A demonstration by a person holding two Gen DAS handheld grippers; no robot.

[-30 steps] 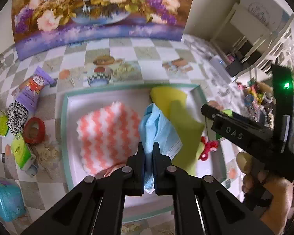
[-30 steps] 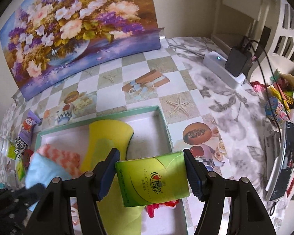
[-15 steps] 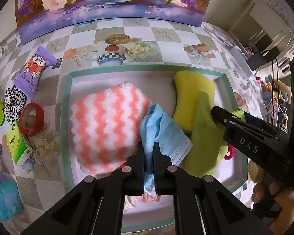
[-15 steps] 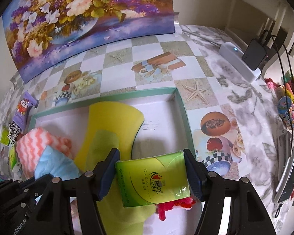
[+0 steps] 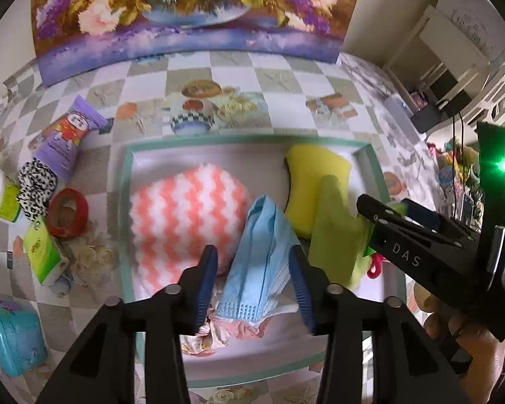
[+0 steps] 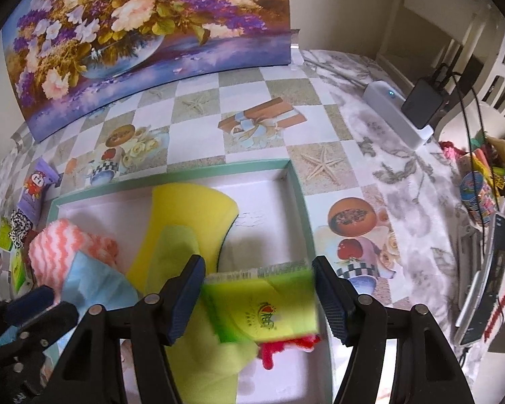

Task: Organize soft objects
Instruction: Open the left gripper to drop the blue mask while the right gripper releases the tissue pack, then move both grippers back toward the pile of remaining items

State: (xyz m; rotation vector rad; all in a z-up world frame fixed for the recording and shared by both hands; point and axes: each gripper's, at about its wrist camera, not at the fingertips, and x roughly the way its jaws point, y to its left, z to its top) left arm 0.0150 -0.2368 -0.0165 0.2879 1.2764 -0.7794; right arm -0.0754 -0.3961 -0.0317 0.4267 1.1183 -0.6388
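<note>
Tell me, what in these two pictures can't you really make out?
- Left view: pink cloth under the blue mask, mostly hidden by it and the fingers.
- Right view: green packet, motion-blurred; its print is unreadable.
- Right view: red thing, covered by the packet.
- Both views: the tray's near edge, behind the fingers.

I am looking down on a table in what seems a lived-in home, covered with a checked oilcloth printed with teacups and starfish. A large canvas painting of purple and cream flowers leans at the back, and a white power strip with a black charger sits beside white wooden furniture.
</note>
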